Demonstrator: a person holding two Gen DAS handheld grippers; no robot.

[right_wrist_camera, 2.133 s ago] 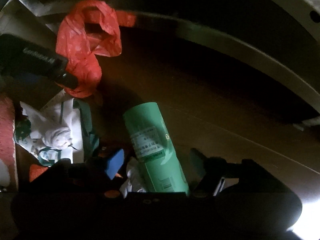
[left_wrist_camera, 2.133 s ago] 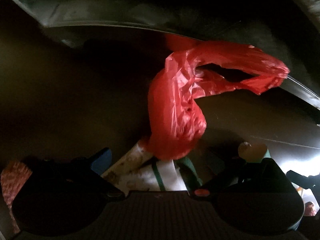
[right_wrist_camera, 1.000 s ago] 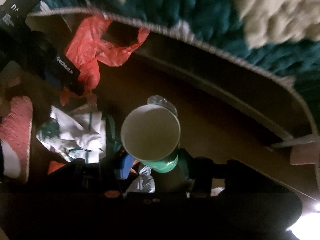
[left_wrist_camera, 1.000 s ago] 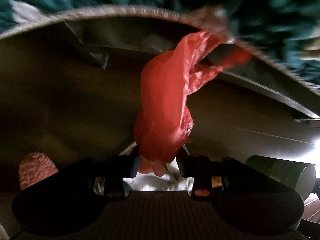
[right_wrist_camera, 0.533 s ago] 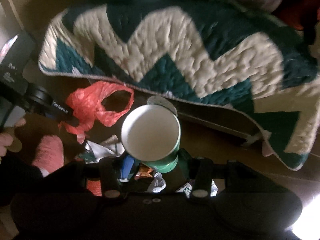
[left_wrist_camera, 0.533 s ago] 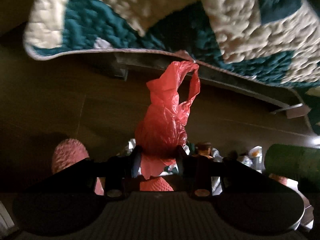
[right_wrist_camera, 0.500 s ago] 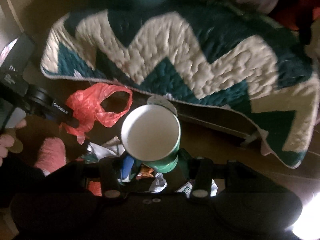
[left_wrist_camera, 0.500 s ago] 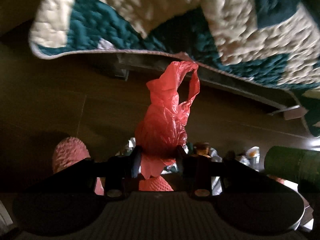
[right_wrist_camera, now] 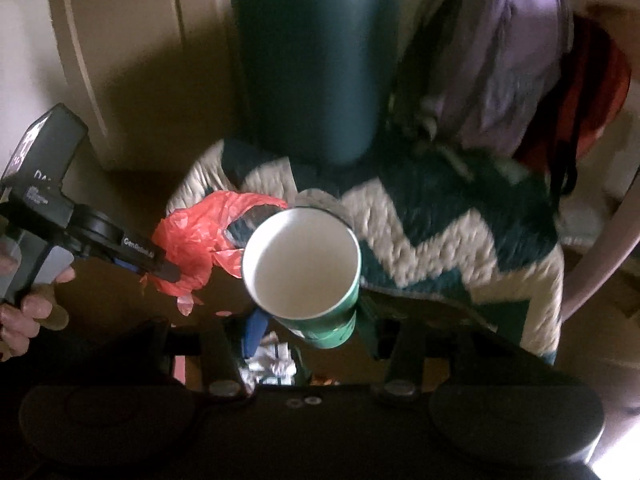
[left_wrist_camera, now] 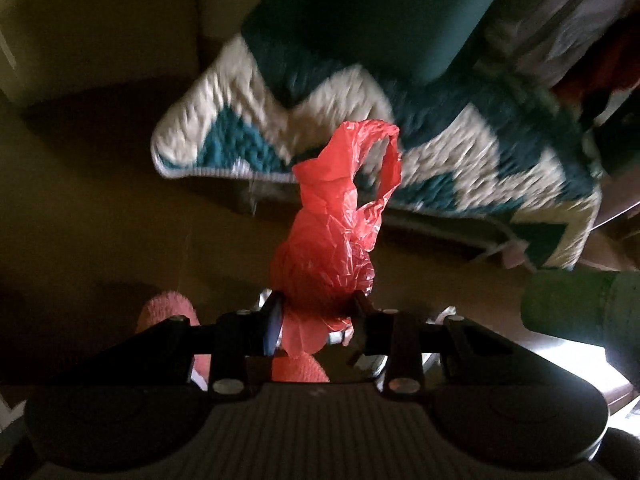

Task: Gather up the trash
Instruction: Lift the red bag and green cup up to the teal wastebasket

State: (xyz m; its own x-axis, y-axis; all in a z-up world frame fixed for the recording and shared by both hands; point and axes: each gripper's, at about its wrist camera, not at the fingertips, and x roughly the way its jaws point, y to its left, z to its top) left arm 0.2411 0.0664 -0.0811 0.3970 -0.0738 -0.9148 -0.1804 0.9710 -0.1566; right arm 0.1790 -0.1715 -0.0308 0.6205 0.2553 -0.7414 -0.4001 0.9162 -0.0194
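1. Your left gripper has its jaws clamped on the crumpled base of the red bag; the bag's long axis runs away from you, its handle loop at the far end, in front of the quilt.
2. Your right gripper has its jaws clamped on the green paper cup, whose open mouth faces the camera.
3. The bag hangs just left of the cup, so the cup likely goes leftward into the bag's far opening.
4. More scraps lie on the floor below.
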